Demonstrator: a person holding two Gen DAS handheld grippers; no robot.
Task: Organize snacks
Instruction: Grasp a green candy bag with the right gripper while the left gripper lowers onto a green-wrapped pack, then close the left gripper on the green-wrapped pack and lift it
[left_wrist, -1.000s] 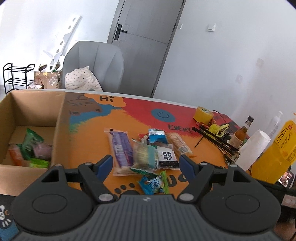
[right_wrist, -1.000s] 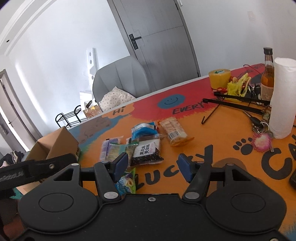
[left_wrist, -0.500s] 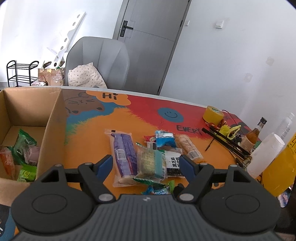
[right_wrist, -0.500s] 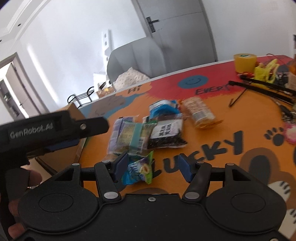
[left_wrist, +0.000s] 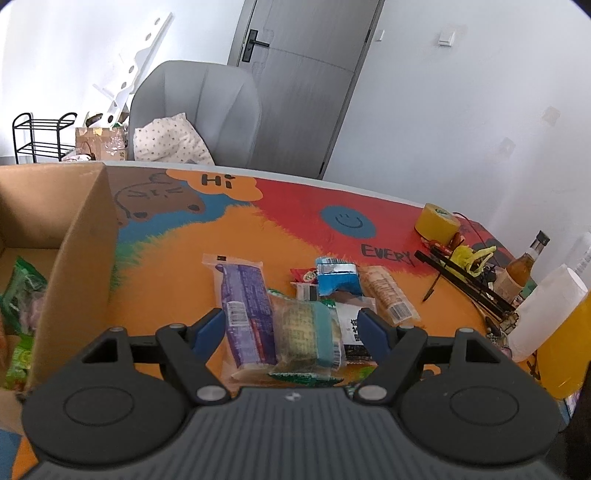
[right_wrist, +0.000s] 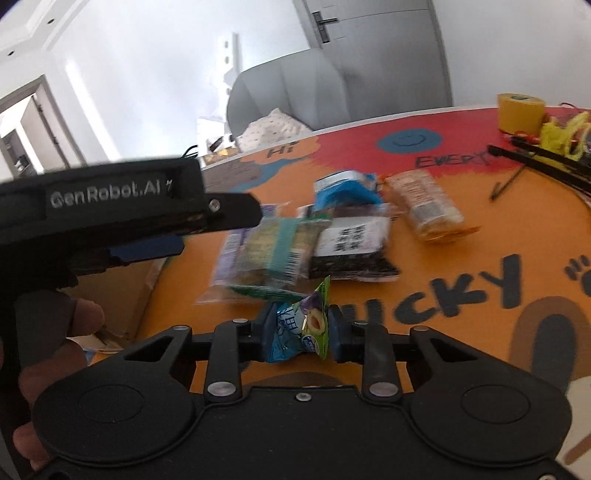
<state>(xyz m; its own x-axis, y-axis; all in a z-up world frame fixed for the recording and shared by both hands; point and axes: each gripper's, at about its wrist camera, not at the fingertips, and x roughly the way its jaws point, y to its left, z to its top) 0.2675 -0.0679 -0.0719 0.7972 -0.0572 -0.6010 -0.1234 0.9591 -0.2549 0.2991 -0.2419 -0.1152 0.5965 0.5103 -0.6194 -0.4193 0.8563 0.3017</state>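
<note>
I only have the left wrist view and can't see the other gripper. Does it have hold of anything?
Observer: Yes. The right gripper is closing its jaws on a small blue-green packet, which sits between the pads.
Operator: Where is that packet relative to the pile?
Observer: At the pile's near edge, just in front of the green-banded snack.
Operator: Is my gripper in its way?
Observer: No. The left gripper hangs over the pile's left side, apart from the right one.

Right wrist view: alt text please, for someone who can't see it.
The right gripper is closing on a small blue-green candy packet above the orange cartoon tabletop. Behind it lies a pile of snack packets; the left gripper, hand-held, reaches in from the left.
</note>
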